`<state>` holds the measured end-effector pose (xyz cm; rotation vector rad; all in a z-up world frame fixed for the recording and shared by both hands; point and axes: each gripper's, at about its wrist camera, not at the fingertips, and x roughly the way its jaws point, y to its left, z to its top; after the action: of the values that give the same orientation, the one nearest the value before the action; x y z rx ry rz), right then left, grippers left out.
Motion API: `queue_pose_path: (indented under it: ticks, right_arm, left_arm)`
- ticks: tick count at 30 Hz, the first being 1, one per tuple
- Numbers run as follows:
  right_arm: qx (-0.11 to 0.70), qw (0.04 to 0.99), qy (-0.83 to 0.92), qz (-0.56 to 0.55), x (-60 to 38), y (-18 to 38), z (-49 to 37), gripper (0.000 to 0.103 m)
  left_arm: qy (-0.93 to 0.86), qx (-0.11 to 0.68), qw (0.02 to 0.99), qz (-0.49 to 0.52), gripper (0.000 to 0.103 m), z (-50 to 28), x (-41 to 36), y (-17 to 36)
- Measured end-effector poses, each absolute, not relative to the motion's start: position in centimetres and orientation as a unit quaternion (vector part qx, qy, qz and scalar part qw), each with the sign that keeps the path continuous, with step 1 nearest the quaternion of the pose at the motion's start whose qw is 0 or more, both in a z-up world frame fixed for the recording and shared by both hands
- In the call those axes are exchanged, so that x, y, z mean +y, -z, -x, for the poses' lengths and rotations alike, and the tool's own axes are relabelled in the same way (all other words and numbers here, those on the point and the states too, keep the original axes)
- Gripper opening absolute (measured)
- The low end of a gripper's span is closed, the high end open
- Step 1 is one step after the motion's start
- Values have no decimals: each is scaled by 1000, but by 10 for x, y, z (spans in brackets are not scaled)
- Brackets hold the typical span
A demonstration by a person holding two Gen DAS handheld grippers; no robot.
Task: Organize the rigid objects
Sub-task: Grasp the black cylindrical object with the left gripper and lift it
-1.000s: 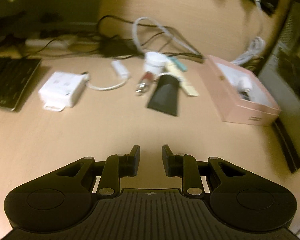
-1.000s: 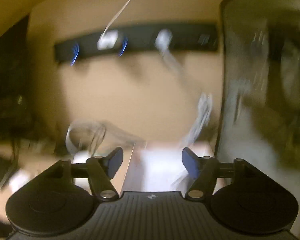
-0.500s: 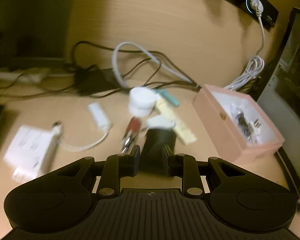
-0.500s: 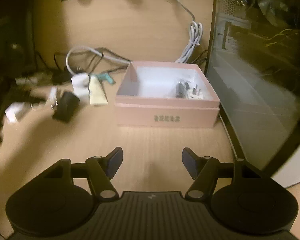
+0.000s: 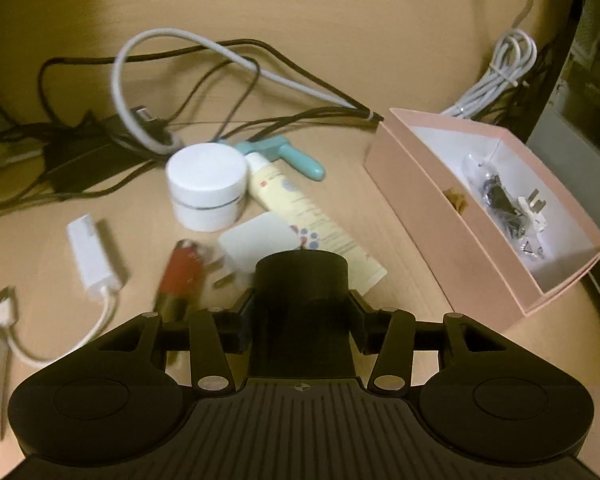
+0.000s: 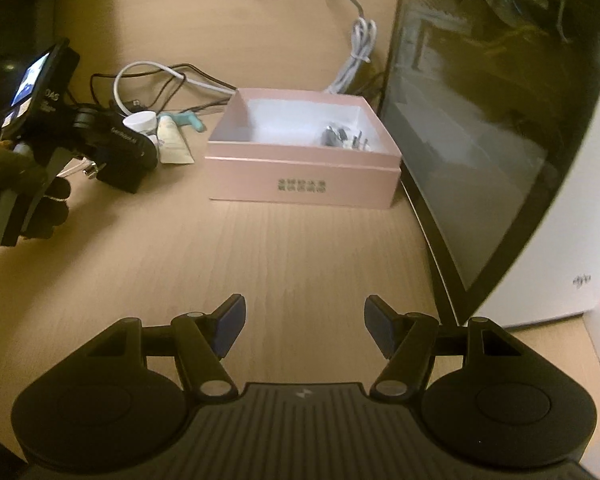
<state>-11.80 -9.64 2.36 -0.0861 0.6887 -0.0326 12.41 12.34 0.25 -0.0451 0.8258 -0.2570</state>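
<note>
- The black adapter (image 5: 302, 300), a dark wedge-shaped block, lies on the wooden desk (image 5: 400, 248) directly between the fingers of the left gripper (image 5: 302, 316); its long axis runs along the gripper's pointing line, broad end away from the camera.
- The left jaws have just been opening and now stand spread to either side of the block. Whether the pads already press its flanks cannot be told, since the dark body hides the contact lines.
- Just past the block sit a white charger plug (image 5: 260, 246), a cream tube (image 5: 300, 208), a white jar (image 5: 207, 186) and a red cylinder (image 5: 182, 276); the plug and tube are very near its far end.
- The pink box (image 5: 428, 216), open and already holding a few small items, lies to the right of the block and apart from it, so the carry would go rightward.
- The right gripper (image 6: 303, 330) hovers over bare desk with its jaws apart and nothing between them, facing the pink box's front wall; it is well apart from the block, so the left hand is clearly the nearer.
- My judgement: the next move is a squeeze across the block's short width, then a lift clear of the plug.
</note>
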Motion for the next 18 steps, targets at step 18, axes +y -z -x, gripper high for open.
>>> queue_pose_path:
  ticks: [18]
  right_arm:
    - [323,943,-50,59,-60,-23,63,66]
  left_arm:
    - [107,383,911,114,52,11,199,-18]
